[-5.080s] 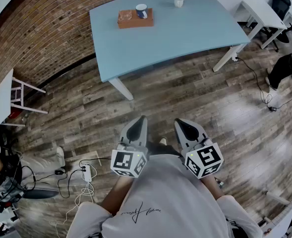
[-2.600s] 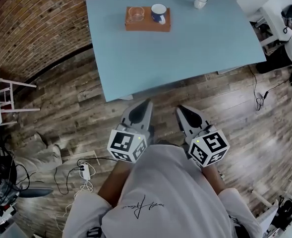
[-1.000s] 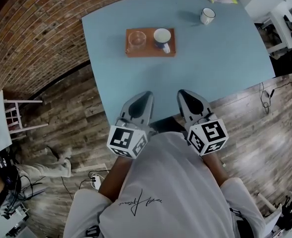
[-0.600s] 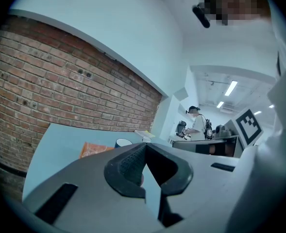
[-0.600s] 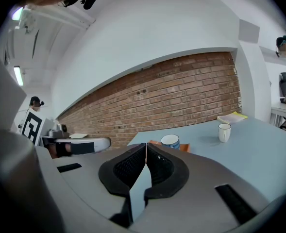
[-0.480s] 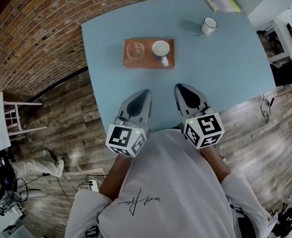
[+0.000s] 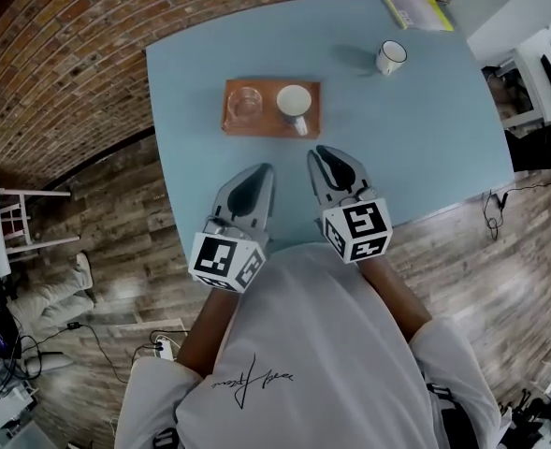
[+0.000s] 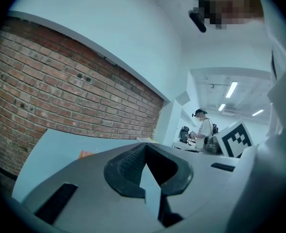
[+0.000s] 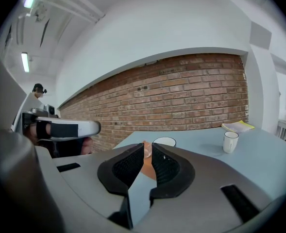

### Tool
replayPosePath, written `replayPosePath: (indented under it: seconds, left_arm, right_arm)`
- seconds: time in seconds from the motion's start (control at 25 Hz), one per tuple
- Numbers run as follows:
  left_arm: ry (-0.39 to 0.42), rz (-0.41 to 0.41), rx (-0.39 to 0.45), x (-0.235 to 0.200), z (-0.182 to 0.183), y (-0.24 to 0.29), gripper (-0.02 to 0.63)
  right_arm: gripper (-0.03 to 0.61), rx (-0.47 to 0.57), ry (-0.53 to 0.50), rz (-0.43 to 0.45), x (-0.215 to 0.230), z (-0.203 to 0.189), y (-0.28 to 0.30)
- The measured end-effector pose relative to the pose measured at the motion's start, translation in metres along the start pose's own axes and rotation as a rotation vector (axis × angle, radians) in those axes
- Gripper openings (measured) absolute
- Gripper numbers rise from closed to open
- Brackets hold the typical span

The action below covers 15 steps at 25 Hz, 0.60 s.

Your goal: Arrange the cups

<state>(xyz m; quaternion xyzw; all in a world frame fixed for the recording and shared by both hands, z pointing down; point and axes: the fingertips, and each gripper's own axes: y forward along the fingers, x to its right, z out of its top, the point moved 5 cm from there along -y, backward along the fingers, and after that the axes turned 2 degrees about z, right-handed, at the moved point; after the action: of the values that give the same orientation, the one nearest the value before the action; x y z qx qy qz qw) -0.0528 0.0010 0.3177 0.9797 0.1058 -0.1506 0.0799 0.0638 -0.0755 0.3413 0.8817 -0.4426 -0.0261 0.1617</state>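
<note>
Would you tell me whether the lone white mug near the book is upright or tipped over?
Upright: the mug shows its open mouth facing up and stands on its base on the table.

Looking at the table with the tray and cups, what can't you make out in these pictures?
Left gripper view: the left gripper blocks the tray except one corner; no cup shows.
Right gripper view: its jaws hide most of the glass.
Head view: print on the book is too small to read; the person's shirt covers part of the near edge of the table.
</note>
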Motion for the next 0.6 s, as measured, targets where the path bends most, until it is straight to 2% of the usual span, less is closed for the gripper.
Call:
replayPosePath:
  seconds: [0.08,0.16,0.28,0.6]
  left_arm:
    - [-0.009,-0.004,0.001,0.0,0.0,0.001,0.009]
    - [-0.004,-0.002,-0.009,0.002,-0.002,0.002,0.009]
    - [-0.01,-0.002,-0.02,0.003,-0.005,0.002,0.009]
    - [-0.021,0.02,-0.007,-0.003,-0.005,-0.001,0.009]
  right_arm:
    - [0.031,-0.005,-0.014,-0.001,0.001,-0.001,0.006]
    - [0.07,-0.01,-0.016,-0.001,0.003,-0.003,0.012]
    - [0.095,-0.012,-0.014,-0.015,0.006,-0.008,0.02]
    - [0.115,0.022,-0.049,-0.086,0.015,-0.027,0.045]
